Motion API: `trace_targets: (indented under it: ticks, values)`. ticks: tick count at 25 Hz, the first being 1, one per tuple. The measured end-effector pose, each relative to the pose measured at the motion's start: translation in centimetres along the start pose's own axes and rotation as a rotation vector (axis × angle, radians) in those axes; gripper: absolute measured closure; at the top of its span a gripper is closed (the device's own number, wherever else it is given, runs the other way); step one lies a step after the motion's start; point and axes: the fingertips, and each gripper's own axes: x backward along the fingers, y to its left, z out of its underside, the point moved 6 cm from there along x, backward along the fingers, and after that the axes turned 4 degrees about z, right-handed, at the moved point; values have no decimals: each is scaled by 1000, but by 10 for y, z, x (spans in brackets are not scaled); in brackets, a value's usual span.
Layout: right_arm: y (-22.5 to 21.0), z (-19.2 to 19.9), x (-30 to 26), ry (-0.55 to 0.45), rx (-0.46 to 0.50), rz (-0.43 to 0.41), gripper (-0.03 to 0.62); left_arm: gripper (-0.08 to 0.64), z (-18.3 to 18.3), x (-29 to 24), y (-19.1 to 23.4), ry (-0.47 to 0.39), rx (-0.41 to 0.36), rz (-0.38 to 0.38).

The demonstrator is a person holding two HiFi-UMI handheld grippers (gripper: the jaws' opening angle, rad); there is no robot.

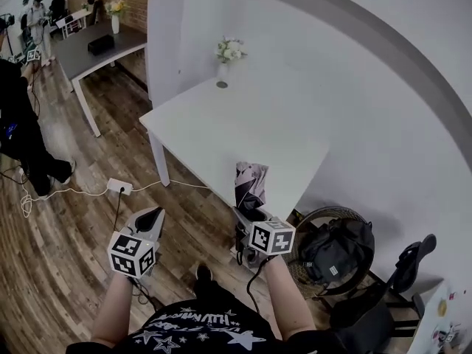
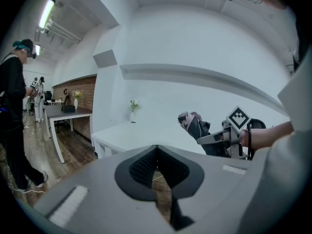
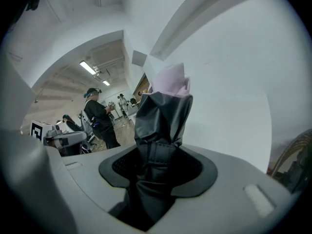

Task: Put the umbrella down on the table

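Observation:
A folded umbrella [image 1: 251,186], black with a pale pink tip, stands upright in my right gripper [image 1: 247,214], which is shut on its lower part. It hangs in the air just off the near edge of the white table [image 1: 243,124]. In the right gripper view the umbrella [image 3: 163,116] rises from between the jaws of that gripper [image 3: 158,156]. My left gripper [image 1: 151,217] is over the wooden floor to the left, shut with nothing in it. From the left gripper [image 2: 156,152] view, the umbrella [image 2: 196,127] and the right gripper [image 2: 214,139] show at the right.
A vase of flowers [image 1: 223,68] stands at the table's far end. A round fan with a black bag [image 1: 333,255] and a chair [image 1: 413,264] are on the floor at the right. A power strip [image 1: 119,186] and cables lie at the left, near a person [image 1: 22,139].

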Motion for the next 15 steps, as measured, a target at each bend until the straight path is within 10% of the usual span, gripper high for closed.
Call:
trace_targets:
  ticks: [15]
  values:
    - [-65, -91, -88, -2, 16, -28, 374, 557, -62, -128, 51, -16, -33, -14]
